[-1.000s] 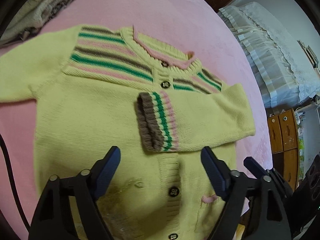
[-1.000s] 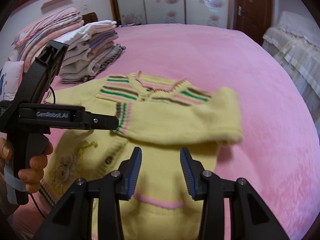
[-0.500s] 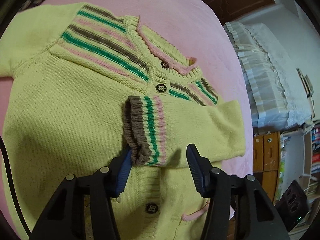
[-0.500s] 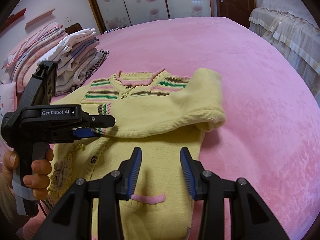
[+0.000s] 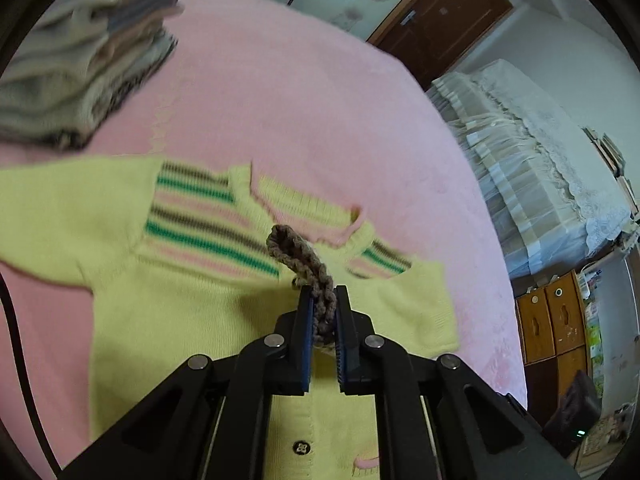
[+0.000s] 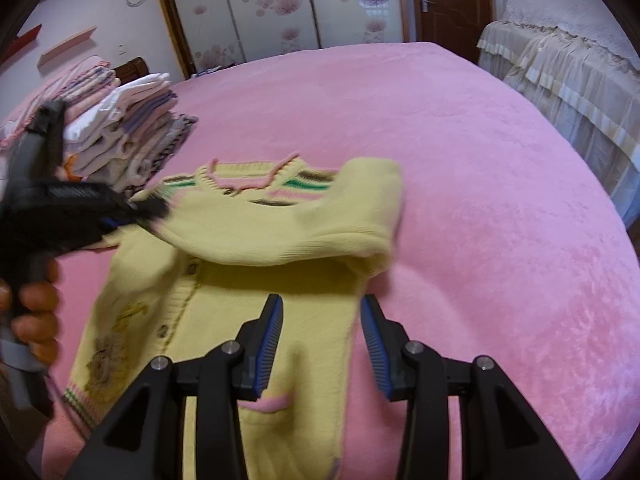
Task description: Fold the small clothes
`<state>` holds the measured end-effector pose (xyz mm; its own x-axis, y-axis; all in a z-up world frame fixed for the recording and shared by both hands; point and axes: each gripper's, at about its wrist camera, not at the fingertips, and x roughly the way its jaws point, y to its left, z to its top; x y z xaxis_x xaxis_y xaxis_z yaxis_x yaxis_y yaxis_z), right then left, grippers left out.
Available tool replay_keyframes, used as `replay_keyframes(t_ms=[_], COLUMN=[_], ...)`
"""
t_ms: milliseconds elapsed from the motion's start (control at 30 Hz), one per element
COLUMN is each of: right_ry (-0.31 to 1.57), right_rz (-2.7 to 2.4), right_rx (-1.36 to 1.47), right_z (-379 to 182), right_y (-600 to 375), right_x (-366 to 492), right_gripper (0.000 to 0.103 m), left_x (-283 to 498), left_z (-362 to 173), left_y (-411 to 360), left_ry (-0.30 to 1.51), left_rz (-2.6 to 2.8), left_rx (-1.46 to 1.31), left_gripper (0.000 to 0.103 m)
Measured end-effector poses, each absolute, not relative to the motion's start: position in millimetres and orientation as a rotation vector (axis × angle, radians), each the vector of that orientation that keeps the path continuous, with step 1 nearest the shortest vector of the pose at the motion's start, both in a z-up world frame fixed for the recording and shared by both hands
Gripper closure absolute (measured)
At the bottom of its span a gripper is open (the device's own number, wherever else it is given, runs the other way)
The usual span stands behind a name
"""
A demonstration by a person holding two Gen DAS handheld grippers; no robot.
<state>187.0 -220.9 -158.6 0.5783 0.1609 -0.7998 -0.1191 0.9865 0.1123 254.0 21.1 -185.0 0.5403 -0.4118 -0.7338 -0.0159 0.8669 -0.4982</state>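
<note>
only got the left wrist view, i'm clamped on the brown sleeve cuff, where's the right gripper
Observer: The right gripper is open, over the lower front of the yellow cardigan, holding nothing.
Operator: is the sleeve lifted or flat
Observer: From the right wrist view, the sleeve hangs across the chest like a bridge from your left gripper to the shoulder fold, raised off the body.
Operator: anything on the front i can't see
Observer: Yes, a brownish embroidered patch near the striped hem, on the side toward your hand.
Operator: what's past the stack of clothes
Observer: A second, pink stack sits behind the folded stack.
</note>
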Motion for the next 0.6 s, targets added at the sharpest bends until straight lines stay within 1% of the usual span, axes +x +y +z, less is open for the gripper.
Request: replay_keyframes(t_ms=[67, 167, 433, 467, 500, 533, 567, 600], right_ry=[0.939, 0.951, 0.973, 0.973, 0.973, 0.979, 0.982, 0.979], right_rz=[0.137, 0.126, 0.080, 0.068, 0.059, 0.062, 0.070, 0.070], right_rx=[0.058, 0.094, 0.079, 0.072, 0.067, 0.072, 0.092, 0.107], right_z=[-166.5, -177.6, -197.3, -198.6, -199.9, -200.8, -200.8, -199.2], right_y=[-227.2, -232.5, -225.7, -225.1, -225.4, -226.1, -227.9, -230.8], right_x=[197.2, 214.5, 247.5, 249.1, 249.9, 250.8, 250.4, 249.1], right_gripper=[0.048, 0.048, 0.049, 0.053, 0.062, 0.066, 0.072, 0.074], left_x=[257.5, 262.4, 271.1, 272.0, 272.9, 274.9, 275.2, 277.0], left_z=[-172.1, -159.3, -129.2, -129.0, -130.0, -132.6, -135.6, -140.4], left_y=[22.3, 24.3, 37.6, 41.1, 44.3, 47.6, 49.4, 52.0], left_ry=[0.951, 0.929, 0.846, 0.840, 0.839, 0.841, 0.845, 0.853], left_rz=[-0.256, -0.260, -0.253, -0.242, -0.233, -0.221, -0.213, -0.200], left_rx=[-0.478, -0.481, -0.460, -0.456, -0.456, -0.457, -0.458, -0.460], left_gripper=[0.096, 0.096, 0.096, 0.096, 0.096, 0.096, 0.096, 0.096])
